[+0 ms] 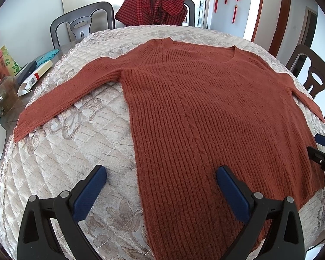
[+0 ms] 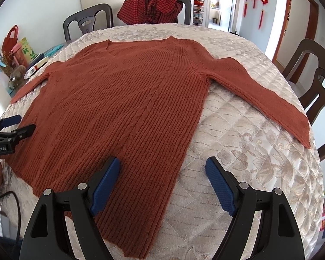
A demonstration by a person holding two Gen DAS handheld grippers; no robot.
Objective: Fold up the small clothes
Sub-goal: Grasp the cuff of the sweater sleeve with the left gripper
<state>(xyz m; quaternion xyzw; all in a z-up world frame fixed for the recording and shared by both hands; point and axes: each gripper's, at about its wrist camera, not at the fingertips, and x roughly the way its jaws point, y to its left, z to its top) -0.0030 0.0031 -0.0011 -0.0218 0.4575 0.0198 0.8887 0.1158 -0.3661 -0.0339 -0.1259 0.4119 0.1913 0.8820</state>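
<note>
A rust-red ribbed knit sweater [image 1: 205, 112] [image 2: 123, 108] lies flat and face up on the quilted table cover, collar toward the far side and both sleeves spread outward. My left gripper [image 1: 161, 176] hovers open over the sweater's lower left edge, nothing between its blue pads. In the right wrist view my right gripper [image 2: 162, 169] is open over the lower right edge, one pad above the knit and one above the cover. The left sleeve [image 1: 60, 99] reaches toward the table's left edge. The right sleeve [image 2: 270, 101] reaches toward the right edge.
A cream quilted cover [image 1: 75, 151] [image 2: 249, 151] drapes the round table. A red checked garment [image 1: 153, 6] hangs over a far chair. Boxes, a glass jar [image 1: 4, 95] and bags crowd the left side. Dark chairs [image 2: 314, 80] stand around the table.
</note>
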